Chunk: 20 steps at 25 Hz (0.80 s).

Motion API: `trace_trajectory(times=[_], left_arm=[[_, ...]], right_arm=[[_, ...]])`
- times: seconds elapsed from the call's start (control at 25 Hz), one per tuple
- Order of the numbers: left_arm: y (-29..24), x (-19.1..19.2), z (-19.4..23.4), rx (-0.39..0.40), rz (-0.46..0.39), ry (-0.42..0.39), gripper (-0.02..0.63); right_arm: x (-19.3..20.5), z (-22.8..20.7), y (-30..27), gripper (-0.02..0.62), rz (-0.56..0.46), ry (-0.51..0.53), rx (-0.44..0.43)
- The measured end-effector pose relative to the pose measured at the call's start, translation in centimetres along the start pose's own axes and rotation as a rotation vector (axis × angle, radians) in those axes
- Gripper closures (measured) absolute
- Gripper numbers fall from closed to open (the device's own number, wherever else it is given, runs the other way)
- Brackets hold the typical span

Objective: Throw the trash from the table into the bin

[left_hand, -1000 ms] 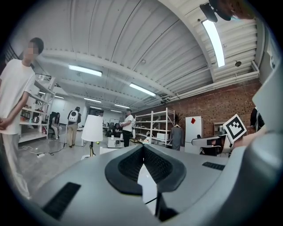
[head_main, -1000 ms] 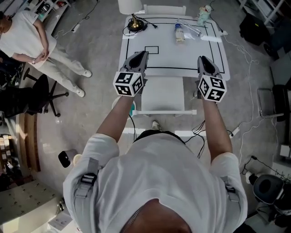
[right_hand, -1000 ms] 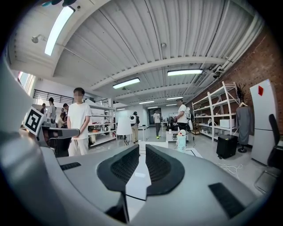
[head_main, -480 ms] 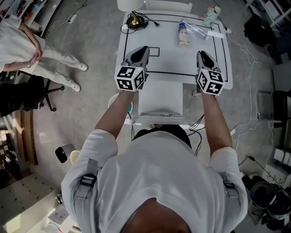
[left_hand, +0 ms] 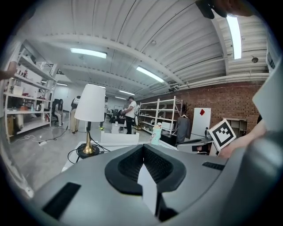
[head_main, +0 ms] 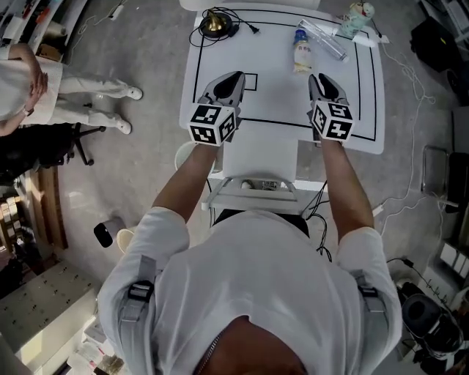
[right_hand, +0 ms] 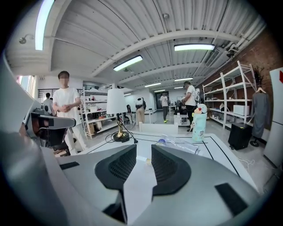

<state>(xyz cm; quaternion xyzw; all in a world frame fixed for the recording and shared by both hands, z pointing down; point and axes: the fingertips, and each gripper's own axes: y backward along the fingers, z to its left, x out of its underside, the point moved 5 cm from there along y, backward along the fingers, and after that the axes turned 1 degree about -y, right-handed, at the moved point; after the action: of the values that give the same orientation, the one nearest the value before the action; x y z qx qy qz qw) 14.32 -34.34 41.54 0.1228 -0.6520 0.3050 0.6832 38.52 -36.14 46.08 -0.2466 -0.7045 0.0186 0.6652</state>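
- Our left gripper (head_main: 231, 78) is over the table (head_main: 278, 99), jaws pressed together, empty
- Our right gripper (head_main: 318, 79) has just been opening: narrow gap, nothing in it
- The bottle (head_main: 302, 56) lies just ahead of the right gripper, with a clear wrapper (head_main: 327, 41) beyond

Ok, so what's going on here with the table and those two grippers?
A person holds a gripper in each hand over the near part of a white table. The left gripper is shut and empty. The right gripper has just been opening its jaws, with nothing between them. Nothing is picked up yet: a small bottle and a clear plastic bottle lie at the far side, beyond the right gripper, and a lamp stands at the far left corner.
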Motion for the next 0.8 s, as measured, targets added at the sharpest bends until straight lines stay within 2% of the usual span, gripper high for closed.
trace_trajectory(times=[0.2,0.4,0.52,0.8], left_arm=[[-1.7,1.5,1.0,-0.007,0.037,0.010,0.595],[-2.4,2.9,2.0,-0.020,0.071,0.021,0.595],[-2.7,3.6,2.6,-0.027,0.084,0.030,0.595],[-2.6,4.8,3.1,-0.037,0.099,0.053,0.595]], right_arm=[[1.6,-0.8,-3.4,0.425,0.047,0.002,-0.027],[4.2,-1.4,-6.5,0.329,0.095,-0.019,-0.006],[5.3,-2.0,-8.1,0.308,0.102,-0.056,0.020],[7.2,-3.1,-10.4,0.304,0.117,-0.144,0.083]])
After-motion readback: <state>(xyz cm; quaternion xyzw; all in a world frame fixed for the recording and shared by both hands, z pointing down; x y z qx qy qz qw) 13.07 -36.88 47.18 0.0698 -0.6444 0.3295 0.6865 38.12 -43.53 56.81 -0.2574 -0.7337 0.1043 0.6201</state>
